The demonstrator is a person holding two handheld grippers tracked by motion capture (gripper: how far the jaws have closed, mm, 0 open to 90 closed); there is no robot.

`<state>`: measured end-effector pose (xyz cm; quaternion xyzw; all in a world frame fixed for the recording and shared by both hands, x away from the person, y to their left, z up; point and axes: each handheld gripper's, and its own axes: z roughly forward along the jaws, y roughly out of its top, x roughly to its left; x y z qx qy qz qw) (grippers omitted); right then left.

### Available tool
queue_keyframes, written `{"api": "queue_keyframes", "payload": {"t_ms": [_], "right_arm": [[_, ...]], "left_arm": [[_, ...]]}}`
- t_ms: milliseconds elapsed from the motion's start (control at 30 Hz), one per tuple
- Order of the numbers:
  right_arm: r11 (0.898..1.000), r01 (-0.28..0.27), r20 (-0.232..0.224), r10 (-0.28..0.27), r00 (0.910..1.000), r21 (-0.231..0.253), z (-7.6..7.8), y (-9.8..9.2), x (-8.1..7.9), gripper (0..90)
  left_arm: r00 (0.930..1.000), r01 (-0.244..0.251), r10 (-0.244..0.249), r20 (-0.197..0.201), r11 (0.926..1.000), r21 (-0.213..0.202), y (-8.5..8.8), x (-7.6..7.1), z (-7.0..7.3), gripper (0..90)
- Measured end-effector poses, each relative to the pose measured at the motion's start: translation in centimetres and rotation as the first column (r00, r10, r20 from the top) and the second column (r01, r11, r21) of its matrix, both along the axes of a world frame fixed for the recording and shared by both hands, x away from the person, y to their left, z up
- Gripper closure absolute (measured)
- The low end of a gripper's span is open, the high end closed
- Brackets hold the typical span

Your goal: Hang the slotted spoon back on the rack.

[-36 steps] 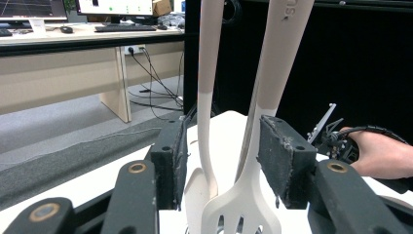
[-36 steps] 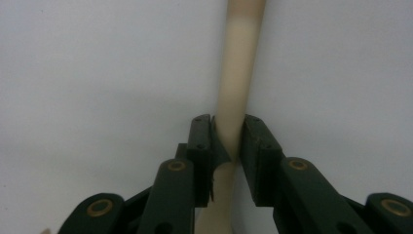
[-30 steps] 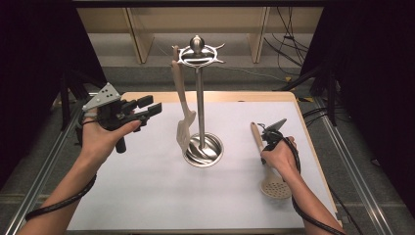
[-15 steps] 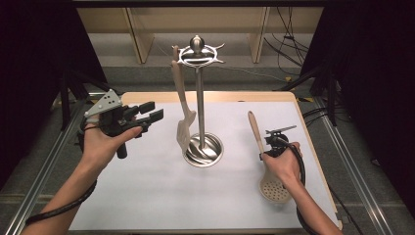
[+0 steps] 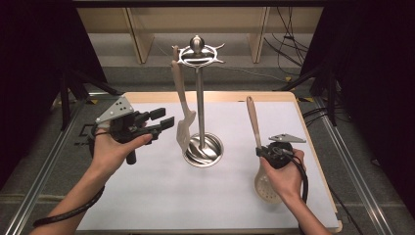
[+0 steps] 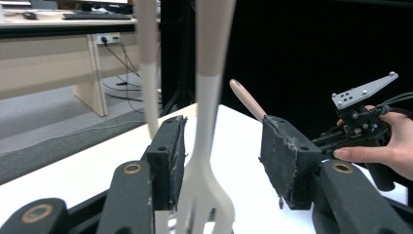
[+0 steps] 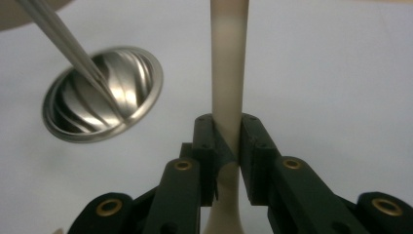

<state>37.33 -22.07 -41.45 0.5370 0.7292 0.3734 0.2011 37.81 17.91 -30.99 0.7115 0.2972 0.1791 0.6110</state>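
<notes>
Skimmer (image 5: 266, 183) in R gripper (image 5: 266, 152) now higher, handle more upright.

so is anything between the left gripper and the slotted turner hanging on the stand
Nothing visible: the pale slotted turner, hanging on the steel utensil stand, already sits between the left gripper's open jaws, which have just been opening. The pads do not press it.

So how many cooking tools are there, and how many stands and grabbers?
Cooking tools: 2, the slotted turner hanging on the stand, and the skimmer spoon held by the right gripper.
Metal stands: 1, the utensil stand.
Grippers: 2, the left gripper with open jaws, and the right one.
Total: 5.
</notes>
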Motion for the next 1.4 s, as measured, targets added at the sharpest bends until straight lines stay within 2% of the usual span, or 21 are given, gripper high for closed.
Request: {"api": "queue_keyframes", "payload": {"t_ms": [100,233,267,367,433,467,533,567,600,667,700,733,800,833,900,967,1000,1067,1133,1267,1400], "right_arm": [[0.999,-0.027,0.058,0.025,0.9980,0.027,0.4,0.6,-0.7,79.0],[0.998,-0.046,0.086,0.042,0.9954,0.042,0.9,1.3,-1.4,79.1],[0.998,-0.026,0.071,0.021,0.9973,0.059,1.2,1.8,-1.8,79.0],[0.998,-0.062,0.123,0.058,0.9907,0.025,1.5,2.2,-2.0,79.0],[0.997,-0.052,0.095,0.046,0.9944,0.054,1.8,2.8,-2.5,79.0],[0.996,-0.068,0.125,0.059,0.9904,0.064,1.8,3.0,-2.4,79.1],[0.996,-0.064,0.109,0.056,0.9924,0.069,2.1,3.4,-2.9,79.1],[0.994,-0.084,0.142,0.073,0.9871,0.071,2.0,3.5,-2.8,79.1],[0.994,-0.092,0.146,0.083,0.9859,0.058,2.2,3.6,-2.9,79.1],[0.993,-0.086,0.146,0.072,0.9867,0.087,2.4,4.1,-3.2,79.0],[0.993,-0.098,0.164,0.087,0.9826,0.060,2.5,4.1,-3.2,79.0],[0.993,-0.092,0.149,0.080,0.9856,0.070,2.7,4.4,-3.6,79.1],[0.991,-0.118,0.174,0.106,0.9789,0.061,2.9,4.5,-3.5,79.0],[0.988,-0.152,0.211,0.141,0.9674,0.037,2.9,4.5,-3.4,79.0],[0.990,-0.122,0.189,0.107,0.9762,0.072,3.1,4.9,-3.7,79.0],[0.988,-0.145,0.215,0.132,0.9677,0.045,3.2,4.8,-3.6,79.0],[0.988,-0.134,0.201,0.117,0.9725,0.071,3.3,5.1,-3.9,79.0],[0.988,-0.143,0.209,0.127,0.9695,0.061,3.4,5.1,-3.8,79.0],[0.989,-0.124,0.191,0.107,0.9757,0.076,3.5,5.4,-4.1,79.0],[0.987,-0.151,0.212,0.135,0.9678,0.061,3.8,5.4,-4.1,79.0],[0.987,-0.148,0.206,0.131,0.9697,0.070,4.1,5.9,-4.4,79.0]], "left_arm": [[0.9999,0.014,-0.014,-0.005,0.9999,-0.003,-0.8,-0.1,-0.2,49.9],[0.9996,0.027,-0.027,-0.009,0.9996,-0.003,-1.7,-0.2,-0.4,49.2],[0.9995,0.028,-0.028,-0.012,0.9996,-0.006,-2.0,-0.2,-0.4,49.0],[0.9992,0.035,-0.035,-0.018,0.9994,-0.006,-2.7,-0.3,-0.5,48.6],[0.9991,0.037,-0.038,-0.021,0.9992,-0.011,-3.2,-0.3,-0.6,48.3],[0.9989,0.041,-0.041,-0.021,0.9991,-0.009,-3.3,-0.3,-0.6,47.9],[0.9987,0.045,-0.046,-0.023,0.9989,-0.009,-3.8,-0.3,-0.7,47.4],[0.9984,0.050,-0.051,-0.026,0.9986,-0.014,-4.1,-0.2,-0.7,47.3],[0.9982,0.053,-0.053,-0.028,0.9985,-0.015,-4.4,-0.2,-0.8,47.1],[0.9979,0.058,-0.059,-0.027,0.9982,-0.015,-4.8,-0.2,-0.8,46.6],[0.9975,0.061,-0.062,-0.033,0.9980,-0.017,-5.1,-0.2,-0.9,46.5],[0.9969,0.061,-0.062,-0.048,0.9980,-0.020,-5.3,-0.2,-1.0,46.3],[0.9965,0.061,-0.062,-0.057,0.9979,-0.020,-5.7,-0.2,-1.1,45.9],[0.9963,0.064,-0.065,-0.056,0.9978,-0.021,-5.9,-0.1,-1.1,45.8],[0.9958,0.070,-0.072,-0.057,0.9973,-0.022,-6.3,0.0,-1.1,45.7],[0.9957,0.070,-0.071,-0.059,0.9974,-0.021,-6.5,0.0,-1.2,45.5],[0.9956,0.071,-0.072,-0.059,0.9973,-0.020,-6.6,0.1,-1.2,45.4],[0.9954,0.069,-0.071,-0.065,0.9974,-0.020,-6.9,0.1,-1.4,45.3],[0.9948,0.076,-0.077,-0.066,0.9969,-0.017,-7.2,0.1,-1.4,45.3],[0.9937,0.080,-0.082,-0.077,0.9965,-0.021,-7.8,0.2,-1.6,45.2],[0.9925,0.078,-0.080,-0.092,0.9966,-0.027,-8.3,0.4,-1.7,45.2]]}}
